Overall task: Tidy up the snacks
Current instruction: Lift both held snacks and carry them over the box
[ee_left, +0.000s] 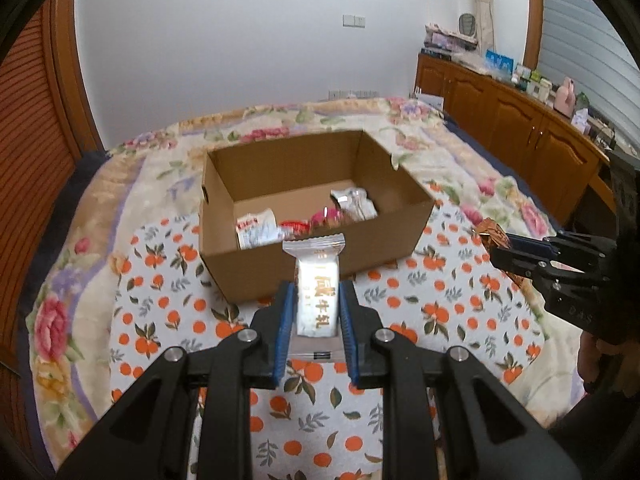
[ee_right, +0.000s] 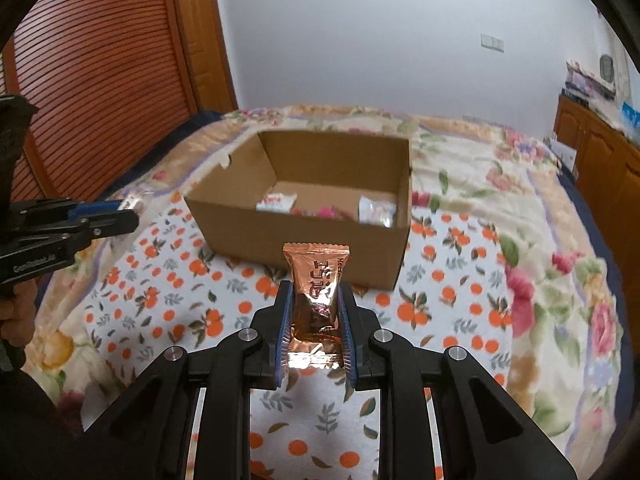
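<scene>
A glossy white rectangular snack packet [ee_left: 318, 280] with crimped ends sits pinched in the left gripper [ee_left: 318, 300] at lower centre. The right gripper [ee_right: 316, 304] likewise clamps a crinkled copper-foil snack packet [ee_right: 316, 280]. Beyond both, mid-frame, an open brown cardboard box [ee_left: 224, 184] rests on an orange-print cloth [ee_left: 168, 312] over a floral quilt [ee_left: 52, 320]; several wrapped snacks [ee_left: 256, 230] lie inside it.

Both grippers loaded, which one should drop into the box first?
Left, probably. The left gripper holds the white packet just before the cardboard box's near wall, roughly centred. The right gripper, holding the copper packet, looks further back and off toward the box's corner.
</scene>
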A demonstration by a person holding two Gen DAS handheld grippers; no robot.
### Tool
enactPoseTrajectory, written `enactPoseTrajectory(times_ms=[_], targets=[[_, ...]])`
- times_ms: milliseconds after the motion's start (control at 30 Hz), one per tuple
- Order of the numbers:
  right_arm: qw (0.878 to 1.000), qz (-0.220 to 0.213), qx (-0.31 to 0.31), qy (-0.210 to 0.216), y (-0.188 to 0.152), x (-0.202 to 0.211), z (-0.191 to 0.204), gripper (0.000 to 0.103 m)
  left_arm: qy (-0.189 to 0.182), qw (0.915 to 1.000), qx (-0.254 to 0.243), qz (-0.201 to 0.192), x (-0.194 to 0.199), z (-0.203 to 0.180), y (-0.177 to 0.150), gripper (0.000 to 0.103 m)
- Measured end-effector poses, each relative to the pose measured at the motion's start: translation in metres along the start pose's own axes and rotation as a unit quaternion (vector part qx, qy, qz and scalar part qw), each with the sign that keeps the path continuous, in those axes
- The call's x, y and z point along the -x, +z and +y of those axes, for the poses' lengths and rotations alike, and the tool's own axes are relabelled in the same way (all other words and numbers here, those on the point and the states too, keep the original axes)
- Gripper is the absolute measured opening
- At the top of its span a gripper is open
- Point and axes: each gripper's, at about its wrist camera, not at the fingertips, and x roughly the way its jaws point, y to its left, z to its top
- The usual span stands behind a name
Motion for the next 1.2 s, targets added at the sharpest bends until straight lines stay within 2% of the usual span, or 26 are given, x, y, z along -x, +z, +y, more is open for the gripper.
enactPoseTrajectory(times_ms=[267, 533, 867, 1200], targets=[[1.0, -0.019, 0.025, -0.002, 0.047, 0.016, 0.01, 0.02, 0.001, 0.9995, 0.005, -0.031, 0.016, 0.007, 0.038, 0.02], [0.999, -0.03, 0.032, 0.0, 0.088, 0.013, 0.006, 0.02, 0.004, 0.9994, -0.009, -0.034, 0.012, 0.013, 0.072, 0.02], [1.0, 0.003, 0.024, -0.002, 0.11, -0.048, -0.013, 0.02, 0.008, 0.9999, -0.005, -0.012, -0.047, 0.03, 0.093, 0.02], [0.999, 0.034, 0.025, -0.01, 0.104, -0.113, -0.025, 0.02, 0.009, 0.9997, 0.015, 0.018, -0.108, 0.052, 0.08, 0.02]])
